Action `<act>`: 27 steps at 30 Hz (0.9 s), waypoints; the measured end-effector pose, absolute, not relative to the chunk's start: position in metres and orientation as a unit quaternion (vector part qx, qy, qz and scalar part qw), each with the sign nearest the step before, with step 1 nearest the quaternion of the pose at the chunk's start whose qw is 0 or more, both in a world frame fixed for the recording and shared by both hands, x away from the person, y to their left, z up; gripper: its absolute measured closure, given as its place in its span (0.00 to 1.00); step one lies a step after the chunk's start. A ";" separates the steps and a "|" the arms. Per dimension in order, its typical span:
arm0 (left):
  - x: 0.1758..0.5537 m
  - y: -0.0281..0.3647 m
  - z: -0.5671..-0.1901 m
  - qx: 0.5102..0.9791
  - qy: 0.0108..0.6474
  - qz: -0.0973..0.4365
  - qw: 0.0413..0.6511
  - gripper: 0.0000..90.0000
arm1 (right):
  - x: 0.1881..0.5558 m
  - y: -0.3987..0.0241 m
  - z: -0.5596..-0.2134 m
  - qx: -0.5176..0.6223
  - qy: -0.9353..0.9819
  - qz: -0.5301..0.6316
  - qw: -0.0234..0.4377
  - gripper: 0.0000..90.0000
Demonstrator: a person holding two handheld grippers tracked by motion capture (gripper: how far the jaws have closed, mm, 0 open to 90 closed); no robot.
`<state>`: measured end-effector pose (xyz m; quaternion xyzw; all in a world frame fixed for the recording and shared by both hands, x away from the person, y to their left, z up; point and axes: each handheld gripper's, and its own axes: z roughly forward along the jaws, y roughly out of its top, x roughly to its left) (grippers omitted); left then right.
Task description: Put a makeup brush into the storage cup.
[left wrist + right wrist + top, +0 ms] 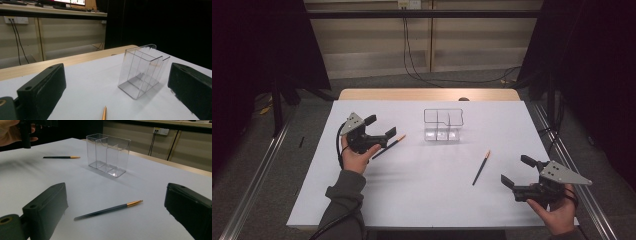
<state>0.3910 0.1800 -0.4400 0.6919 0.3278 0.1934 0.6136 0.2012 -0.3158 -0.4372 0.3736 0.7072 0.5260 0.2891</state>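
Observation:
A clear plastic holder (442, 125) with several compartments stands upright on the white table top (427, 190), toward the back middle; it also shows as the holder (141, 71) and the holder (108, 155). Two black pens with gold tips lie flat. One pen (388, 146) lies just under my left gripper (379, 127), which is open and empty; its tip (104, 113) shows between the jaws. The other pen (480, 168) lies ahead of my right gripper (517, 171), also open and empty, with that pen (107, 210) between its jaws on the table.
The table's wooden back edge (427, 94) runs behind the white sheet. Cables (412, 60) hang down the wall beyond. Metal rails (257, 170) flank the table on the floor. The other hand (10, 132) shows far off in the right gripper view.

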 end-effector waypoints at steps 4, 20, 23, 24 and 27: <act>0.396 0.179 -0.440 0.704 0.321 0.198 0.602 0.02 | 0.201 -0.314 -0.437 0.373 0.709 0.524 0.287 0.04; 0.414 0.164 -0.434 0.714 0.323 0.186 0.592 0.02 | 0.206 -0.314 -0.437 0.370 0.710 0.525 0.289 0.04; 0.417 0.161 -0.432 0.720 0.325 0.189 0.583 0.02 | 0.205 -0.314 -0.437 0.373 0.710 0.525 0.286 0.04; 0.418 0.160 -0.431 0.717 0.328 0.190 0.585 0.02 | 0.205 -0.315 -0.437 0.373 0.710 0.524 0.285 0.04; 0.421 0.159 -0.430 0.726 0.326 0.185 0.577 0.02 | 0.205 -0.315 -0.437 0.373 0.710 0.525 0.286 0.04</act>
